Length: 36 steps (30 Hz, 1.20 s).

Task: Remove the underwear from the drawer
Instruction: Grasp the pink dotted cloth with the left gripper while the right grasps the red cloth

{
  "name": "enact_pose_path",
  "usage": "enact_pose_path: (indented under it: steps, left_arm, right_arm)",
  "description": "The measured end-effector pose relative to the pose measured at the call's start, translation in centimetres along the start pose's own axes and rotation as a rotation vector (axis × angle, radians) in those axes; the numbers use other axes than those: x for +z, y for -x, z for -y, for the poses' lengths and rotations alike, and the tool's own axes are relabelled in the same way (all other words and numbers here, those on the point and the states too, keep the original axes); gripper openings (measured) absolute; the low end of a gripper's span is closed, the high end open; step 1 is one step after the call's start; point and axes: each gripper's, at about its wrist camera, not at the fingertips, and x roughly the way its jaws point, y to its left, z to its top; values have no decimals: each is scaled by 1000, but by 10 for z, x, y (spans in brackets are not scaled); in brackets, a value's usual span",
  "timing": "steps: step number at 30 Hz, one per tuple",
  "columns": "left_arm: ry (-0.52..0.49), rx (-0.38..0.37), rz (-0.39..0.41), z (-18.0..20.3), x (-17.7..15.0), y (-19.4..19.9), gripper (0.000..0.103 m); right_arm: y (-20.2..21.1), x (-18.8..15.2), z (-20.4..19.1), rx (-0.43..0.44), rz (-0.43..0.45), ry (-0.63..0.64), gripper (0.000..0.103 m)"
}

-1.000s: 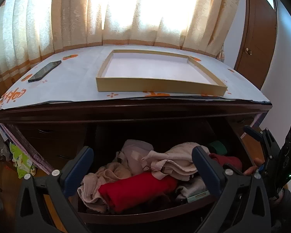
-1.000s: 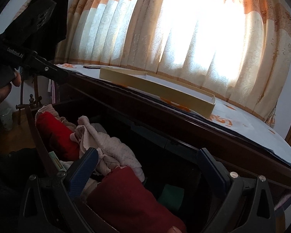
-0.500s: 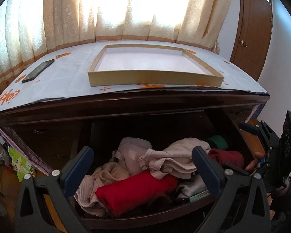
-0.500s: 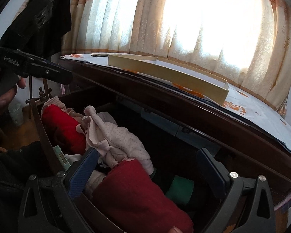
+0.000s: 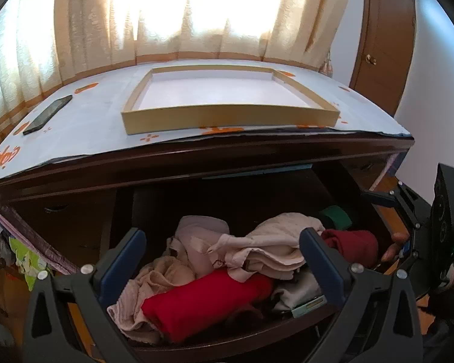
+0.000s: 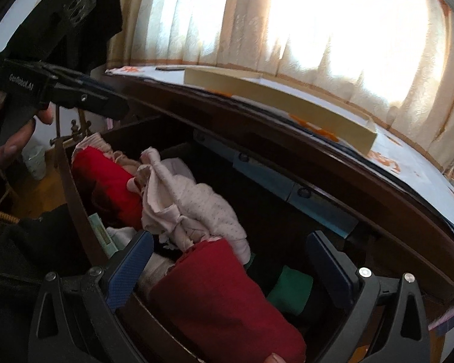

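Observation:
The dresser's open drawer (image 5: 227, 340) is packed with folded and crumpled clothes. A bright red garment (image 5: 205, 302) lies at the front, with pale pink and beige pieces (image 5: 272, 245) piled behind it. To the right are a dark red one (image 5: 354, 245) and a green one (image 5: 336, 216). My left gripper (image 5: 224, 257) hangs open above the front of the pile, holding nothing. My right gripper (image 6: 230, 260) is open over the dark red garment (image 6: 221, 296), beside a dotted pink piece (image 6: 196, 205). Which pieces are underwear I cannot tell.
On the dresser top sit a shallow cream tray (image 5: 227, 118) and a dark phone (image 5: 48, 115). Curtains hang behind, and a brown door (image 5: 381, 45) stands at the right. Dark clothing (image 6: 90, 15) hangs at the far left. The dresser top overhangs the drawer's back.
Both grippers have moved in closer over the drawer, so the clothes fill more of each view. Both stay open and no garment has moved.

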Motion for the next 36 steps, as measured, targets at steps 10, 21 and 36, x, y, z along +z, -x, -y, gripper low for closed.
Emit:
enact_pose_path:
  steps: [10, 21, 36]
  left_arm:
    - [-146, -17, -25, 16, 8, -22, 103]
    - [-280, -117, -87, 29, 21, -56, 103]
    - [-406, -273, -223, 51, 27, -82, 103]
  right_arm:
    - [-1, 7, 21, 52, -53, -66, 102]
    - [1, -2, 35, 121, -196, 31, 102]
    - [-21, -16, 55, 402, -467, 41, 83]
